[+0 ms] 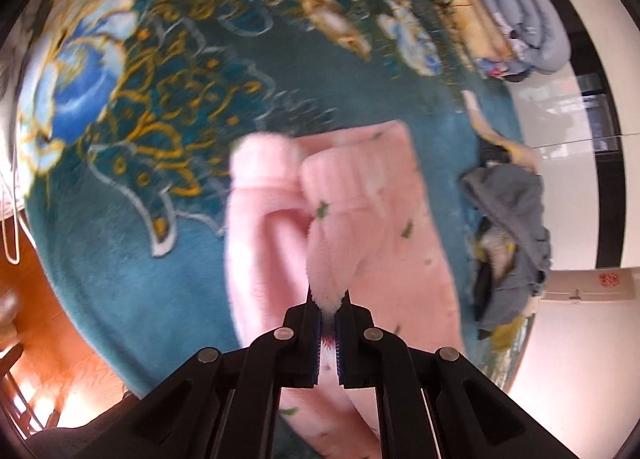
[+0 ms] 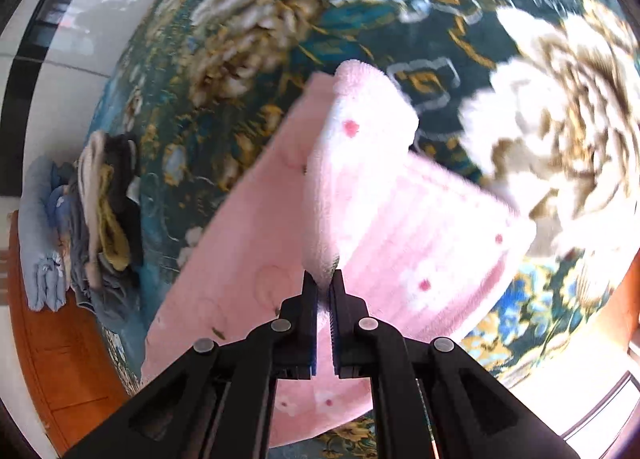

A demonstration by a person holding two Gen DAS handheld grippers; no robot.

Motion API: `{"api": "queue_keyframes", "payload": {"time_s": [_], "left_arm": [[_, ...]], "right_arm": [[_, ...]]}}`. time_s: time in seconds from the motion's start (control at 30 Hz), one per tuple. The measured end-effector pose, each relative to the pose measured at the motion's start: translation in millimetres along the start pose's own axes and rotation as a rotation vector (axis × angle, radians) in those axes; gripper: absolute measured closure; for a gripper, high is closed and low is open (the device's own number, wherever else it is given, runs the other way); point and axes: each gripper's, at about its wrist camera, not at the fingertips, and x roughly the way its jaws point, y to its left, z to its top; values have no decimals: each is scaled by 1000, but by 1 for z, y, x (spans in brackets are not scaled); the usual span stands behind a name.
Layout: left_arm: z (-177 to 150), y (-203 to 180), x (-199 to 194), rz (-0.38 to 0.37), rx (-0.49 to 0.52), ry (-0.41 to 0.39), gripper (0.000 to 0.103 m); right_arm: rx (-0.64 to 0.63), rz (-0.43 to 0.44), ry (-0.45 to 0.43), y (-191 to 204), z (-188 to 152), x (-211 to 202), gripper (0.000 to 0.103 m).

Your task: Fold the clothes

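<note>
Left wrist view: motion-blurred. Left gripper (image 1: 329, 299) fingers clamped on a fold of the pink garment (image 1: 384, 219), which runs lengthwise away over the blanket (image 1: 120, 219); near end cut off.

Right wrist view: right gripper (image 2: 323, 281) fingers pinch the garment (image 2: 420, 227) corner; print blurred.

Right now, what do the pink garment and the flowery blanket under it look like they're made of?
Pink garment: looks like plush fleece, with a matte fuzzy nap and ribbed rows; both the left gripper and right gripper pinch it. Floral blanket: seems a short-pile velvety plush with a printed pattern and slight sheen; blur leaves the fibre uncertain.
</note>
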Motion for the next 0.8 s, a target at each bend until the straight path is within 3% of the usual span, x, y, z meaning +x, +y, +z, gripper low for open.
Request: {"api": "queue_keyframes", "payload": {"time_s": [0.2, 0.3, 0.37, 0.57, 0.63, 0.7, 0.8], "left_arm": [[-5, -3, -16, -51, 41, -67, 97], [-2, 3, -15, 3, 53, -91, 98], [-1, 16, -2, 25, 21, -63, 98], [-8, 45, 14, -34, -54, -51, 97], [-9, 44, 11, -51, -46, -53, 97], [-8, 35, 7, -49, -5, -55, 97], [-4, 17, 2, -15, 71, -37, 96]], "right_arm": [[7, 0, -74, -12, -9, -34, 101], [-19, -47, -111, -20, -14, -47, 103], [12, -54, -101, -36, -15, -42, 103], [12, 49, -74, -32, -22, -33, 102], [30, 31, -42, -28, -24, -20, 98], [74, 20, -9, -29, -26, -6, 75], [127, 0, 50, -29, -25, 14, 67]]}}
